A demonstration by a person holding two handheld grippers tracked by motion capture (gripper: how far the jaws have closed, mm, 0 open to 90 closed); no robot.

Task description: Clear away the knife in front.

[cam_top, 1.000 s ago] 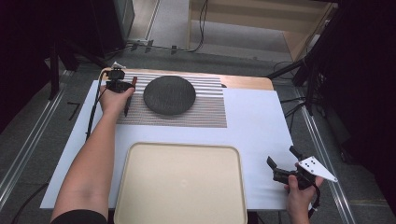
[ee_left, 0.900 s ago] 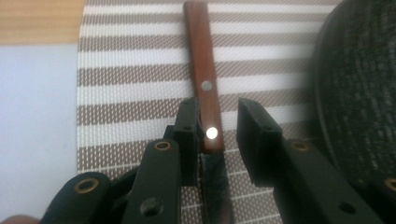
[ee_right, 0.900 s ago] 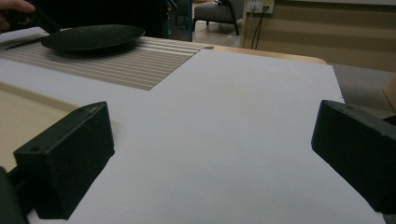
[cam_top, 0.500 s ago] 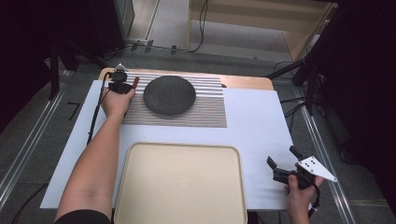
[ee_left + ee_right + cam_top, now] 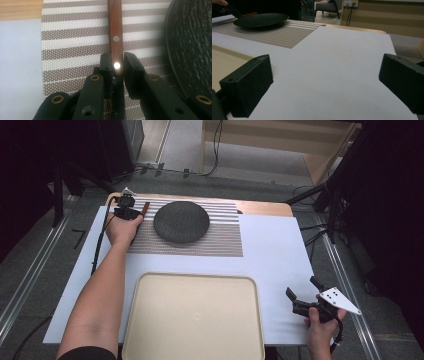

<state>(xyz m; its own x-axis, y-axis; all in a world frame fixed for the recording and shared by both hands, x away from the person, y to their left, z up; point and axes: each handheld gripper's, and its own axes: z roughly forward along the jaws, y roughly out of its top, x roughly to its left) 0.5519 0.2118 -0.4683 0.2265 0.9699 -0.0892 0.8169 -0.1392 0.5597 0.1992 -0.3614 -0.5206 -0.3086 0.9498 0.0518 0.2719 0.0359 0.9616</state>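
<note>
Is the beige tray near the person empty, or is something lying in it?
Empty. In the high view the beige tray shows a bare floor inside its rim; the dark plate sits apart on the striped mat.

dim room, bright table (image 5: 270, 245); glare on rivet (image 5: 116, 65); near jaws blurred.

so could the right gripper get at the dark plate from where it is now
Probably yes. The right gripper sits open over bare white table, and nothing stands between it and the dark plate on the striped mat. It is a long diagonal reach past the tray corner.
</note>
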